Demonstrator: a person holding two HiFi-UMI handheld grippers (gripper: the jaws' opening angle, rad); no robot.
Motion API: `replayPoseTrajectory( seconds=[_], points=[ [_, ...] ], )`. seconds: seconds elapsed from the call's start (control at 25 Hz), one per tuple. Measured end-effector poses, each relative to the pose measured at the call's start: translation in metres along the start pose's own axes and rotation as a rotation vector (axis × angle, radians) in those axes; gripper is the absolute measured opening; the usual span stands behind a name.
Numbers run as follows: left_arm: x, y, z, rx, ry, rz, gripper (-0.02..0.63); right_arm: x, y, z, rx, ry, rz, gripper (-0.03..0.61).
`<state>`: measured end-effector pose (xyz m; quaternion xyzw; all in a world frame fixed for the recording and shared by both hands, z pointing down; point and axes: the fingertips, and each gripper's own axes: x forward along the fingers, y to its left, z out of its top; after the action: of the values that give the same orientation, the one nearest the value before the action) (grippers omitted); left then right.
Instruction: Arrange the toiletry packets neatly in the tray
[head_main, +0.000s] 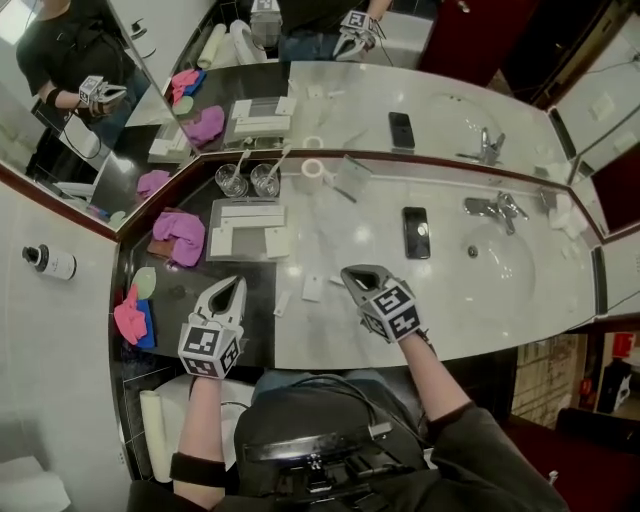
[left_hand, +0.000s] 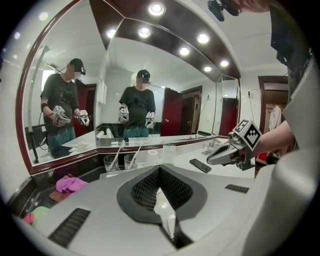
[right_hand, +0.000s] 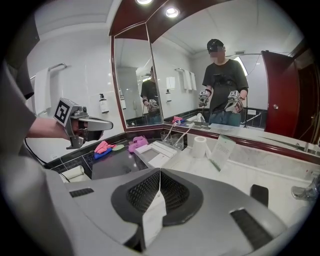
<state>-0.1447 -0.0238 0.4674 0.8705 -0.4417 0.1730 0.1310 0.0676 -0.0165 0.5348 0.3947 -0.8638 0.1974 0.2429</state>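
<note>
Packets first: white packet pinched in left gripper, second packet in right gripper. Tray sits just ahead of left gripper on dark counter, white packs in it. Loose packet lies on marble between the grippers. Pink cloth just beside tray's left, two glasses behind it, phone well right. Both jaw pairs fully closed on their packets. Both grippers tilt nose-down over the counter's near edge.

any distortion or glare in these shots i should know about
Head view: sharp and evenly lit, the counter edge bows. Left gripper view: fisheye with black corners, ceiling spotlights blown out. Right gripper view: same fisheye, mirror frame curved, the white packet between its jaws slightly soft.
</note>
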Motion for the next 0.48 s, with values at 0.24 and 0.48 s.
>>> replayPoseTrajectory(
  seconds=[0.24,0.48],
  points=[
    [0.003,0.013,0.002,-0.008,0.003,0.009,0.000,0.016,0.020,-0.014,0.024,0.099,-0.076,0.035],
    [0.012,0.022,-0.007,0.026,0.044,-0.060,0.000,0.050,0.048,-0.053,0.131,0.202,-0.131,0.187]
  ],
)
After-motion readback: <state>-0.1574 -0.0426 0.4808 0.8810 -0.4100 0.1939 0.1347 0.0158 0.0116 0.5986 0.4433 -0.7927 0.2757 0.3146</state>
